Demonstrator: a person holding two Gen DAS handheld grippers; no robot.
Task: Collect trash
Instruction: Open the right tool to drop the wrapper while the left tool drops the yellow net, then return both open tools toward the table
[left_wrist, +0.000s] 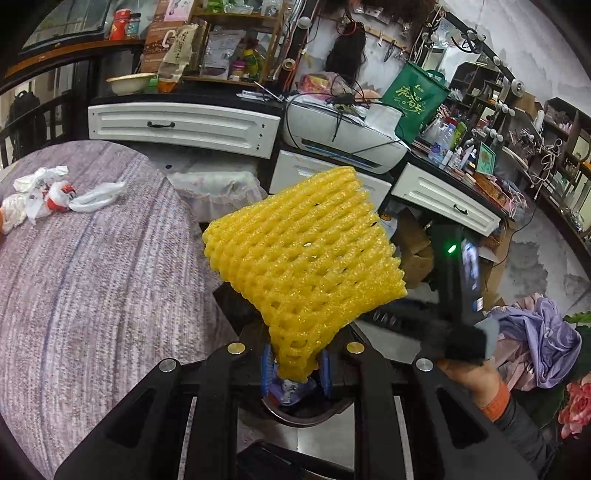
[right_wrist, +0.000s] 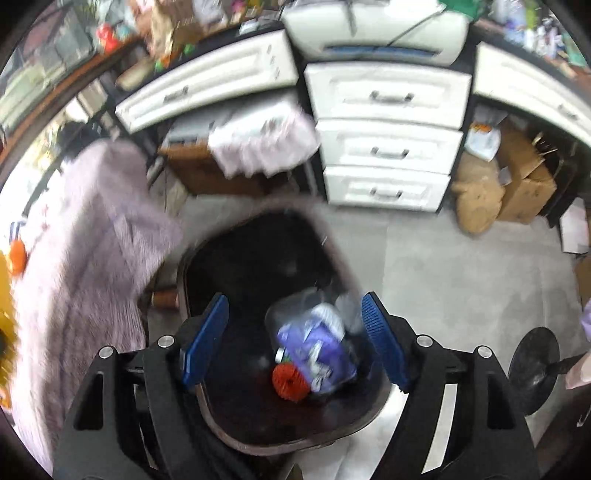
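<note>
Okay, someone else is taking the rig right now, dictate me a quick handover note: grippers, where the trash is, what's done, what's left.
Left gripper: shut on the yellow foam net, held up above the bin.
Right gripper: open, nothing between the pads, over the bin.
Done: a plastic wrapper and a red net lie in the bin.
Left: drop the foam net in, then fetch the crumpled white bag on the purple blanket.

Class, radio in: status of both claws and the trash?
Left claw shut on yellow foam net. Right claw open above bin; plastic bottle inside. Nothing blocking.
</note>
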